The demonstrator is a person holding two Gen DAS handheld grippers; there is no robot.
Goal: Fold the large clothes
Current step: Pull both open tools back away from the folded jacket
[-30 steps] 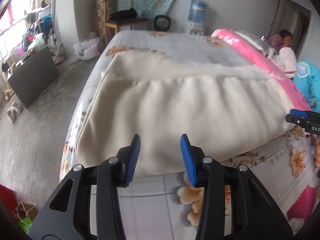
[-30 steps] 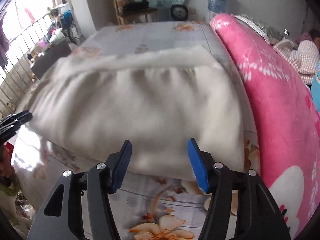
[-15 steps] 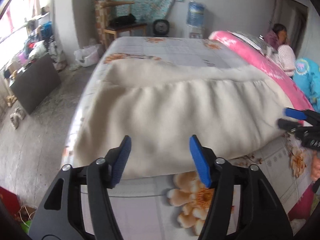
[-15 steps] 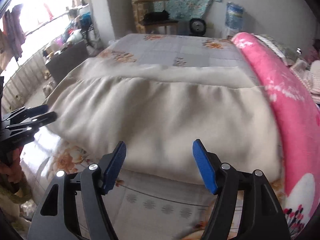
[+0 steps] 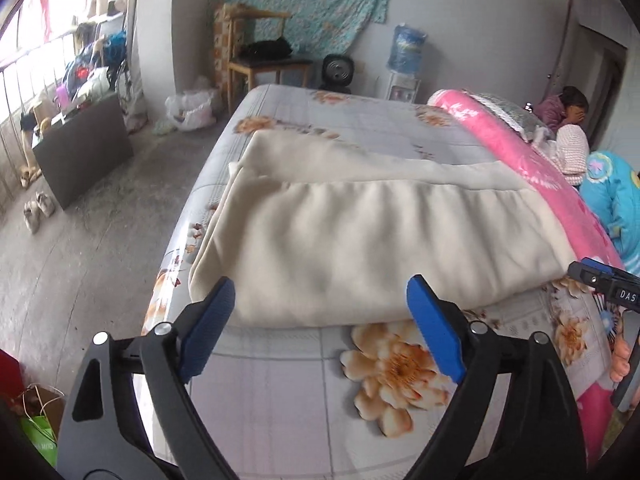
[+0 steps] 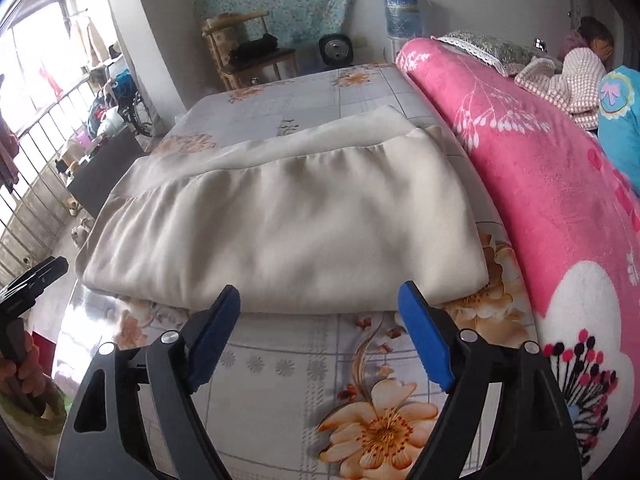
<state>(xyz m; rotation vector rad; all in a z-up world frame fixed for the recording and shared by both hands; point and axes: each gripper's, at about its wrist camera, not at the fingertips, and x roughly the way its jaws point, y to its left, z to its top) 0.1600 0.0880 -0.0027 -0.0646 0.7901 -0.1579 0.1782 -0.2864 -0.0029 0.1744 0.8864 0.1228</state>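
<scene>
1. A big cream, soft, folded cloth (image 5: 360, 240) is laid flat on the grey flowered bed sheet (image 5: 280, 392).
2. The left gripper (image 5: 320, 304) is held just in front of the cloth's near edge. Its jaws are opening wide, and nothing is pinched between them.
3. The right gripper (image 6: 319, 306) is held by the same edge (blue pads on both). Its jaws are opening too, with nothing between them.
4. A fluffy pink blanket (image 6: 540, 168) is seen beside the cloth, on its right.
</scene>
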